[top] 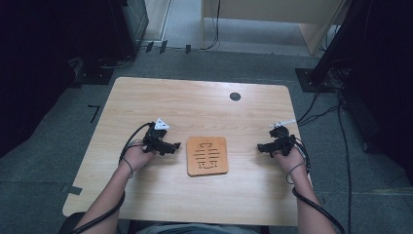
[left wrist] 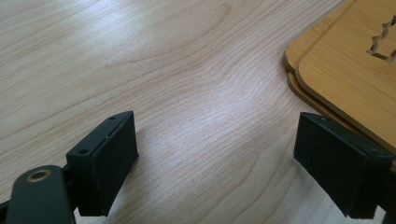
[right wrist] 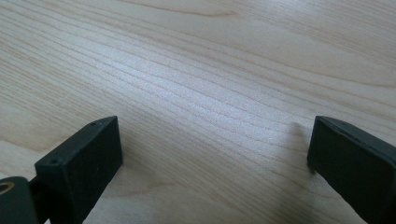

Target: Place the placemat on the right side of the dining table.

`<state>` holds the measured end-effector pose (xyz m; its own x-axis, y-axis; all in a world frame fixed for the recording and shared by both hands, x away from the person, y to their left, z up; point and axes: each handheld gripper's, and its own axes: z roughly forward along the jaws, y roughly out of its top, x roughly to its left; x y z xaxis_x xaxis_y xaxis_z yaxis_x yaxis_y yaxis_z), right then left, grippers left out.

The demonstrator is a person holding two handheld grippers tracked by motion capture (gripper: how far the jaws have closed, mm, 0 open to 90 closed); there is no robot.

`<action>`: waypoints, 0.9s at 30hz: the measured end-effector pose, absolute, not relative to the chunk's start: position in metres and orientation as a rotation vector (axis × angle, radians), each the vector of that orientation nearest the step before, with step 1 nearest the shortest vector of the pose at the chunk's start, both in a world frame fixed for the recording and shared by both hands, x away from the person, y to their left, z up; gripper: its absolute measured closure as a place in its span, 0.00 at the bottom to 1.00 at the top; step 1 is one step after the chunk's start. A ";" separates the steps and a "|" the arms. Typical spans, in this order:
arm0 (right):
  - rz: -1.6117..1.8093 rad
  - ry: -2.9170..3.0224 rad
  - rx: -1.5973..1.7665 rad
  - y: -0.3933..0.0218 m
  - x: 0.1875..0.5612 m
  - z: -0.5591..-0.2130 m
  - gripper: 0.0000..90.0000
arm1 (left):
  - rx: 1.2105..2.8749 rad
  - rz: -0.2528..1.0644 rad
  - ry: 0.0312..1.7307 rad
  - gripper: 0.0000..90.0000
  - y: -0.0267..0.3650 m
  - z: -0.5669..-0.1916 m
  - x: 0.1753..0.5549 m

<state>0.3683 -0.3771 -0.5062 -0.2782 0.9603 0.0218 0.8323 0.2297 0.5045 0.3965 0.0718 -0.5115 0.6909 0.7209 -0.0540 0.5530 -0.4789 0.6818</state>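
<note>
One table (top: 146, 97), and in the middle of it what the left gripper view showed as two stacked wooden boards (top: 208, 155), cut off at the frame edge there. Cutout pattern was too small to read. Left gripper (top: 176, 145) just beside them, right gripper (top: 260, 146) further off, both wide open, holding nothing.

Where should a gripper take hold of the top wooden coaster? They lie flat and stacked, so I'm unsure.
Probably at the edge facing the left gripper. The top coaster sits slightly offset on the lower coaster, leaving a small step at that corner. Come in low from the left, one jaw under the overhanging rim and one on top. Its flat pose on the table rules out a grasp from above.
</note>
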 end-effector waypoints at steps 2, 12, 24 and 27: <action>0.617 2.214 1.673 -0.377 0.369 -0.506 0.03 | 2.202 0.314 0.968 0.14 0.072 -0.512 0.396; 0.606 2.218 1.681 -0.375 0.369 -0.507 0.00 | 2.183 0.319 0.966 0.13 0.073 -0.514 0.395; 0.615 2.210 1.680 -0.375 0.369 -0.507 0.00 | 2.196 0.343 0.933 0.12 0.073 -0.515 0.393; 0.618 2.204 1.684 -0.375 0.368 -0.508 0.00 | 2.199 0.348 0.925 0.12 0.073 -0.516 0.393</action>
